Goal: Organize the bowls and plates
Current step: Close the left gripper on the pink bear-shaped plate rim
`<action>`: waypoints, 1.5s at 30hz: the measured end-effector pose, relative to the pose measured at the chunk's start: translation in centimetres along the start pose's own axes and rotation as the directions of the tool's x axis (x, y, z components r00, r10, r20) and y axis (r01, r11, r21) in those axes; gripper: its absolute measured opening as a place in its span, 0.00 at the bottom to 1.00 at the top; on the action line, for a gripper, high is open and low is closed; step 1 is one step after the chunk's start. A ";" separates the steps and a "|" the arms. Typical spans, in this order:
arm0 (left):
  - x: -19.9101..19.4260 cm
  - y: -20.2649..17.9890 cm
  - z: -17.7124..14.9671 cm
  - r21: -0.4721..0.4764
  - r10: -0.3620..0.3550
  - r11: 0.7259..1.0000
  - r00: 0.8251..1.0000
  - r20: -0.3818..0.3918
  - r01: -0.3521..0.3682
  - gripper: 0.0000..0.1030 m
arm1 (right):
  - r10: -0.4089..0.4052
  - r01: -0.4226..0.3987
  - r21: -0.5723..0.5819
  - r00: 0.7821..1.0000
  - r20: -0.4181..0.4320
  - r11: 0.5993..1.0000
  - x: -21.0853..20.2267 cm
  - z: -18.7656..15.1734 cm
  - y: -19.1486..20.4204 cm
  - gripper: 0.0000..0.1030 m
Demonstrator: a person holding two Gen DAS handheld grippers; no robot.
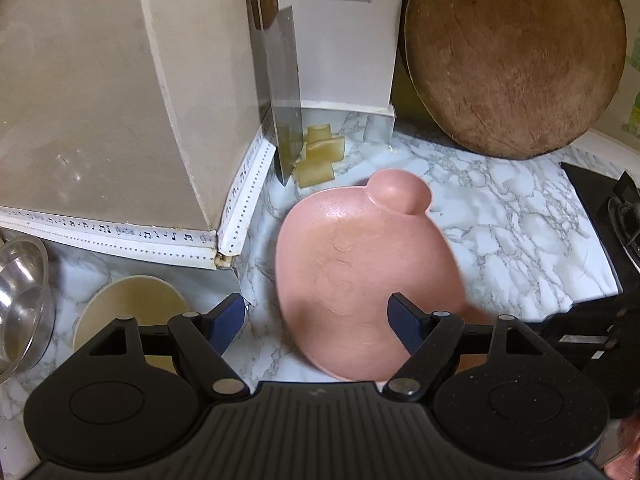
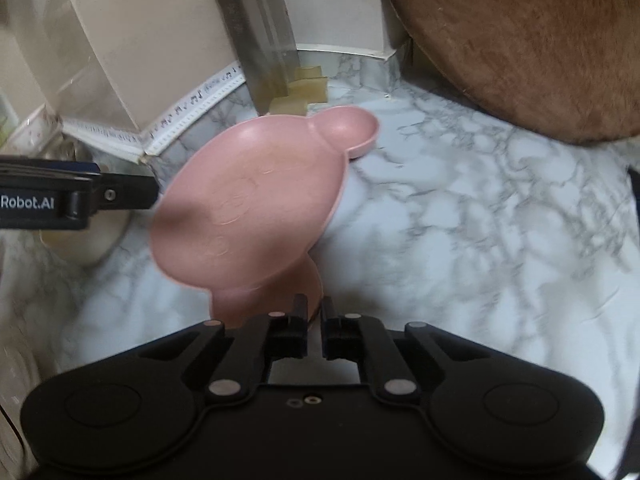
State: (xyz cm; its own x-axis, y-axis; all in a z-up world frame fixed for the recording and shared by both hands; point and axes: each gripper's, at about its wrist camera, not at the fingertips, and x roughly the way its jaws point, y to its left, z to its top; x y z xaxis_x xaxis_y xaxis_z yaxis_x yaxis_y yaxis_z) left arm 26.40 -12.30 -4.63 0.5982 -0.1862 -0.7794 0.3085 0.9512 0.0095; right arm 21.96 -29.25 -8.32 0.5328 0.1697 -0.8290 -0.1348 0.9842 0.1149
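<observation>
A pink plate with two round ears [image 1: 360, 264] hangs tilted above the marble counter. My right gripper [image 2: 314, 312] is shut on the plate's [image 2: 248, 200] near ear and holds it up. My left gripper [image 1: 318, 320] is open and empty, its fingers on either side of the plate's near left part, without contact that I can see. A cream bowl [image 1: 132, 300] sits on the counter under the left finger; it also shows in the right wrist view [image 2: 92, 240] behind the left gripper's body [image 2: 80, 196].
A steel bowl [image 1: 20, 296] stands at the far left. A cleaver [image 1: 284, 100] leans in the back corner by yellow blocks [image 1: 320, 152]. A round wooden board [image 1: 516, 56] leans at the back right. A black stove [image 1: 612, 216] lies at the right.
</observation>
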 end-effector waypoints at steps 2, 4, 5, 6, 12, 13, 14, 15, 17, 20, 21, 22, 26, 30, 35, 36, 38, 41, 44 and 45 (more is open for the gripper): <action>0.4 -0.2 0.0 0.007 -0.003 1.000 1.000 -0.008 0.003 0.76 | -0.012 0.012 -0.032 1.000 -0.011 0.999 -0.2 0.1 -1.3 0.05; 0.8 -0.4 0.1 0.015 -0.011 1.000 1.000 -0.016 0.011 0.76 | -0.009 0.007 -0.065 1.000 -0.028 0.998 -0.5 0.2 -2.5 0.05; 1.0 -0.6 0.2 0.021 -0.016 1.000 1.000 -0.019 0.016 0.76 | -0.010 0.007 -0.081 0.999 -0.036 0.997 -0.5 0.3 -3.0 0.05; 1.1 -0.8 0.2 0.029 -0.020 0.999 1.000 -0.021 0.020 0.76 | -0.010 0.006 -0.099 0.999 -0.037 0.995 -0.7 0.3 -3.6 0.05; 3.0 -2.0 1.5 0.077 -0.046 0.996 0.998 -0.052 0.050 0.68 | -0.029 0.019 -0.220 0.999 -0.042 0.975 -1.1 0.3 -6.0 0.04; 3.4 -2.2 1.8 0.082 -0.050 0.995 0.997 -0.060 0.055 0.67 | -0.025 0.014 -0.245 0.999 -0.043 0.969 -1.2 0.3 -6.2 0.04; 3.9 -2.4 2.1 0.093 -0.052 0.994 0.997 -0.063 0.058 0.66 | -0.027 0.015 -0.263 0.999 -0.043 0.965 -1.2 0.3 -6.3 0.04; 4.3 -2.6 2.5 0.109 -0.049 0.992 0.997 -0.062 0.055 0.66 | -0.027 0.013 -0.282 0.999 -0.045 0.959 -1.3 0.3 -6.5 0.04; 5.4 -3.1 3.2 0.139 -0.032 0.989 0.997 -0.064 0.041 0.66 | -0.027 0.012 -0.295 0.999 -0.047 0.955 -1.3 0.4 -6.9 0.04; 7.0 -3.4 4.1 0.143 -0.026 0.989 0.997 -0.074 0.036 0.66 | -0.039 0.031 -0.252 0.999 -0.026 0.967 -1.8 0.5 -7.2 0.13; 7.4 -3.5 4.4 0.147 -0.026 0.988 0.997 -0.072 0.037 0.66 | -0.043 0.038 -0.225 0.999 -0.015 0.973 -2.3 0.5 -7.2 0.23; 7.8 -3.5 4.7 0.152 -0.028 0.988 0.997 -0.072 0.039 0.66 | -0.038 0.036 -0.197 0.999 -0.007 0.980 -2.8 0.5 -7.2 0.24; 9.3 -4.0 5.6 0.173 -0.030 0.984 0.996 -0.081 0.044 0.64 | 0.019 -0.018 -0.079 1.000 0.008 0.997 -5.1 0.3 -6.8 0.42; 10.5 -4.0 6.2 0.160 -0.053 0.985 0.994 -0.099 0.069 0.62 | 0.121 -0.119 0.036 0.991 -0.049 0.992 -5.2 -0.7 -5.5 0.44; 11.7 -3.9 6.5 0.144 -0.069 0.986 0.989 -0.133 0.088 0.47 | 0.192 -0.165 0.228 0.976 -0.102 0.960 -2.7 -1.6 -5.3 0.42; 11.8 -3.8 6.5 0.134 -0.074 0.987 0.988 -0.138 0.093 0.47 | 0.204 -0.169 0.277 0.973 -0.103 0.946 -2.2 -1.7 -5.6 0.42; 12.0 -3.6 6.4 0.120 -0.090 0.987 0.984 -0.152 0.109 0.39 | 0.228 -0.178 0.353 0.968 -0.106 0.919 -1.4 -1.9 -5.9 0.42; 12.3 -3.5 6.2 0.111 -0.089 0.988 0.982 -0.166 0.108 0.32 | 0.230 -0.165 0.422 0.967 -0.107 0.892 -0.5 -1.9 -6.2 0.41; 12.0 -3.2 5.9 0.097 -0.100 0.988 0.981 -0.165 0.117 0.28 | 0.211 -0.145 0.451 0.973 -0.098 0.881 -0.1 -1.9 -6.5 0.30; 11.9 -3.1 5.8 0.092 -0.103 0.989 0.981 -0.167 0.120 0.26 | 0.203 -0.138 0.456 0.974 -0.097 0.879 0.0 -1.9 -6.6 0.26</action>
State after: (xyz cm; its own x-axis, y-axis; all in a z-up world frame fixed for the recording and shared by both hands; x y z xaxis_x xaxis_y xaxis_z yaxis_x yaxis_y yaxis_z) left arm 36.82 -18.84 -10.31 0.4313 -0.2399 -0.8697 0.4447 0.8953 -0.0264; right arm 21.22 -35.87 -10.10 0.4105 0.3603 -0.8377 0.1889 0.8651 0.4646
